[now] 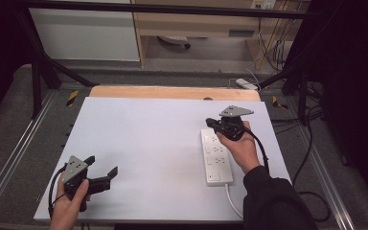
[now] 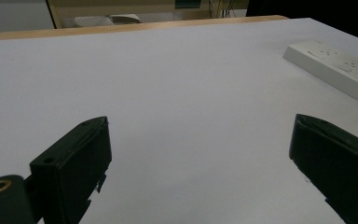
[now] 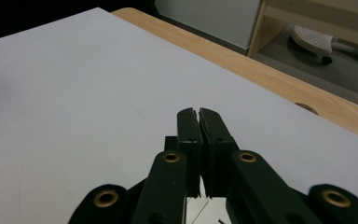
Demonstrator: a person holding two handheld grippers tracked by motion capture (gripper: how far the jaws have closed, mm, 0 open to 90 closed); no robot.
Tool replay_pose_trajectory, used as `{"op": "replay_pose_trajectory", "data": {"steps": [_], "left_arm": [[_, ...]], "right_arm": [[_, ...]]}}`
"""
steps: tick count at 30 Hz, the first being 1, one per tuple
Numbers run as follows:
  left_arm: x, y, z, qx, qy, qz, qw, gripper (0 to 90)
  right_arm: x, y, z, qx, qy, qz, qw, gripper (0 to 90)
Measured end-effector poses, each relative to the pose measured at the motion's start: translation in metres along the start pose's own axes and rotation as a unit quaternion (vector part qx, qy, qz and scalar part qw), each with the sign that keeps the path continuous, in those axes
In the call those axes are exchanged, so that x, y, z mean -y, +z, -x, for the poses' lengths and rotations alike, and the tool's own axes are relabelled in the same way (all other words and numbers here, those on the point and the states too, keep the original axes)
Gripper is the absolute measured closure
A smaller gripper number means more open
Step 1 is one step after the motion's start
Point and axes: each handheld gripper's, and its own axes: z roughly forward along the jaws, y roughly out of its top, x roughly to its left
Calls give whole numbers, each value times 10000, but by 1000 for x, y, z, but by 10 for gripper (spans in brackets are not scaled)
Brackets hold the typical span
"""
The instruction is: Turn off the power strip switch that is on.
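The white counter (image 1: 148, 143) takes up most of the high view, with a strip of bare wood along its far edge. On it, out toward 3 o'clock, lies the power strip (image 1: 215, 155), its long axis running 12 to 6, the cord end pointing to 6, toward the person, and its sockets facing up. The cord (image 1: 234, 201) trails off the near end toward 5 o'clock.

The right gripper (image 1: 214, 122) sits over the strip's far end, pointing toward 9 o'clock; its jaws are pressed together with nothing between them, which the right gripper view (image 3: 198, 114) makes plain. That view also takes in a chair base (image 3: 326, 42) on the floor beyond the counter.

The left gripper (image 1: 101, 165) rests at 7 o'clock, well apart from the strip, jaws spread wide over bare counter. In the left gripper view (image 2: 200, 154) the strip (image 2: 335, 67) lies off at 2 o'clock.
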Motion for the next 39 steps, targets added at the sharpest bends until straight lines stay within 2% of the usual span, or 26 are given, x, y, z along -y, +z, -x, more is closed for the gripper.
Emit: {"op": "replay_pose_trajectory", "data": {"steps": [39], "left_arm": [[0, 1, 0, 3, 31, -23, 10000, 57]], "right_arm": [[26, 23, 6, 59, 153, -516, 9985, 900]]}}
